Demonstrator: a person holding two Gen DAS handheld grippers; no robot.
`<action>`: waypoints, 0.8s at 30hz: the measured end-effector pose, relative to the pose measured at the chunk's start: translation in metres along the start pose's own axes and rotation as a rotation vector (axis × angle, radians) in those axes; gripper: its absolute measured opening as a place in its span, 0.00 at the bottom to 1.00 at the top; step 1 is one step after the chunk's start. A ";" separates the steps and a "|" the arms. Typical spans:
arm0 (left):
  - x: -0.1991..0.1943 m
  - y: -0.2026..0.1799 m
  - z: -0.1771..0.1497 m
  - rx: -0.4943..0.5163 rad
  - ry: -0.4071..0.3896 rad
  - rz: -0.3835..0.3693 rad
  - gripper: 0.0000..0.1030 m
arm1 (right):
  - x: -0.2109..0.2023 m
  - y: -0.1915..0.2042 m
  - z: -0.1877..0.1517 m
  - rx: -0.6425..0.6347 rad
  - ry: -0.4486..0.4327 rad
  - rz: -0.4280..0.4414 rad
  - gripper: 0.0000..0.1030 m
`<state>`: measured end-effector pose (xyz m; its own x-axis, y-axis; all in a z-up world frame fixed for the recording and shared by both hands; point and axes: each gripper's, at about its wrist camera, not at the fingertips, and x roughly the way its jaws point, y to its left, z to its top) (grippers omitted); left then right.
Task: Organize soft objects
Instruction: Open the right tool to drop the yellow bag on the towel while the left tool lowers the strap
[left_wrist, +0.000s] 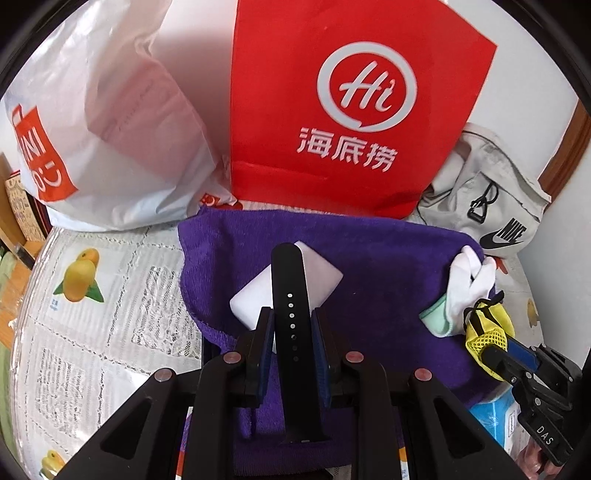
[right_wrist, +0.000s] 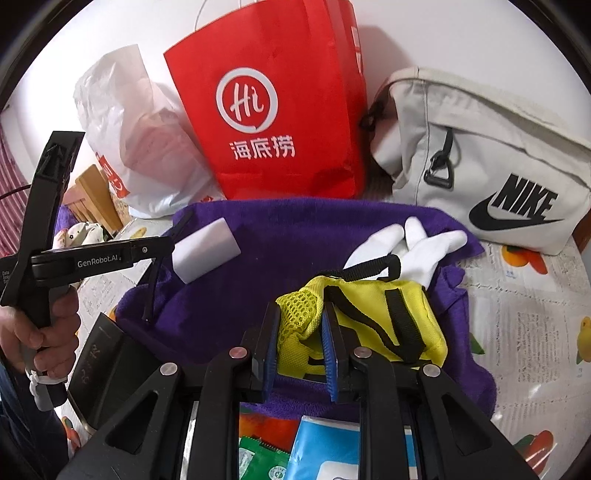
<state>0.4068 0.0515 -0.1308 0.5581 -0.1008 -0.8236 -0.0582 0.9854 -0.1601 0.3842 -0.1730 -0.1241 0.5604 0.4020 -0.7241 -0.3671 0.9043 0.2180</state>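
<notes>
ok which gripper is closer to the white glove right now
Right. The right gripper, clamped on the yellow pouch, sits just in front of the white glove. The left gripper, holding the black strap, is over by the white sponge.

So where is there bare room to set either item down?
On the purple towel, the stretch between the white sponge and the white glove is bare. So is the printed tablecloth left of the towel. The back is crowded: red bag, plastic bag, Nike bag.
</notes>
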 end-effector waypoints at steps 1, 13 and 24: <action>0.002 0.001 0.000 -0.001 0.007 0.001 0.19 | 0.001 -0.001 -0.001 0.004 0.005 0.003 0.22; 0.017 -0.002 -0.004 0.014 0.054 -0.003 0.20 | 0.014 -0.004 0.000 0.020 0.050 0.020 0.25; -0.017 0.003 -0.010 0.017 0.019 0.025 0.35 | -0.015 -0.004 -0.006 0.058 0.005 0.009 0.49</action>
<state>0.3891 0.0549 -0.1225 0.5405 -0.0783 -0.8377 -0.0581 0.9898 -0.1300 0.3727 -0.1832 -0.1186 0.5534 0.4091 -0.7255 -0.3280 0.9077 0.2617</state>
